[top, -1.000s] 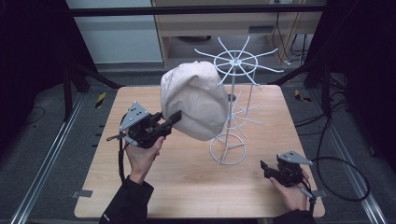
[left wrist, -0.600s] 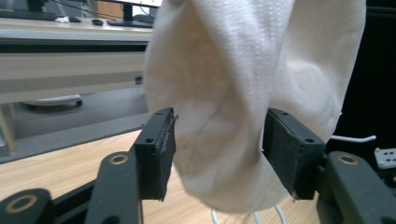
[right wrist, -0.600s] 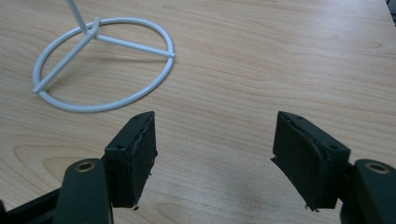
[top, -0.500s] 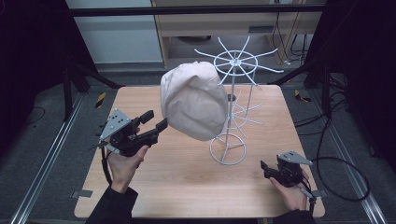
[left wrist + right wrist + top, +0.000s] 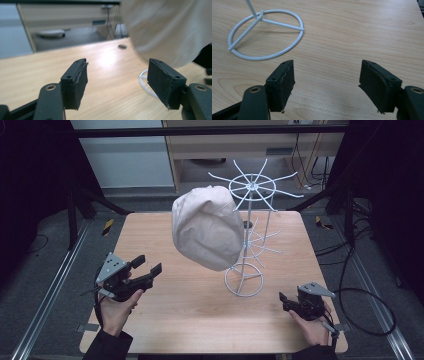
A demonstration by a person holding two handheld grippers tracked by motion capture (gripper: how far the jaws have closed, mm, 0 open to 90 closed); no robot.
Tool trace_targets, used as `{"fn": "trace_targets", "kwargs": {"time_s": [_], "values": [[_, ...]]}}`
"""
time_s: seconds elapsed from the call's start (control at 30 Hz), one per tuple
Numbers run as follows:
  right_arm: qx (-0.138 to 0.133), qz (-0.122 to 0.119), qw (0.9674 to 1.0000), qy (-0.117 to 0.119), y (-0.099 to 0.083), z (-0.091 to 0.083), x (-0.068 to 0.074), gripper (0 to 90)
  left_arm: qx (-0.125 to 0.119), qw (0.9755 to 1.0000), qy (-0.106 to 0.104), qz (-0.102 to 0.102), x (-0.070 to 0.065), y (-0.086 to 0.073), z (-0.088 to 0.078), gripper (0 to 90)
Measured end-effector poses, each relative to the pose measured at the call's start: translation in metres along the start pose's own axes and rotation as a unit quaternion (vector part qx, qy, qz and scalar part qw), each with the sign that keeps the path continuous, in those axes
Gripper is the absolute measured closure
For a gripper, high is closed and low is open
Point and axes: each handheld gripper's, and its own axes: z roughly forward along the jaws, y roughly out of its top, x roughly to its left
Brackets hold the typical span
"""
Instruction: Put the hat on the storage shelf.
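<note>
Cap [image 5: 207, 227] hangs on the white rack [image 5: 251, 215] at frame centre, up and right of my left tool [image 5: 149, 265], whose empty jaws have just been opening; my right tool [image 5: 284, 302] gapes empty lower right.

Each hand wears a dark sleeve. The left gripper [image 5: 145, 268] and right gripper [image 5: 284, 301] are black, each topped by a grey three-cornered plate, with a black cable trailing. Their blocky jaws carry worn black pads [image 5: 81, 85] and brass-coloured screw eyelets.
</note>
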Motion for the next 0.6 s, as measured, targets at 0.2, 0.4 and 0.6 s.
{"fn": "trace_targets", "kwargs": {"time_s": [0.2, 0.4, 0.6], "values": [[0.002, 0.002, 1.0, -0.001, -0.001, 0.001, -0.001, 25.4, 0.048, 0.9981, 0.036, -0.015, 0.025, -0.038, 0.005, 30.9], [0.003, 0.0, 1.0, -0.007, -0.002, 0.003, -0.004, 22.0, 0.086, 0.9934, 0.072, -0.024, 0.049, -0.071, 0.009, 28.3], [0.007, 0.004, 0.9999, -0.007, -0.002, 0.004, -0.004, 20.2, 0.126, 0.9862, 0.105, -0.024, 0.069, -0.092, 0.012, 28.3]]}}
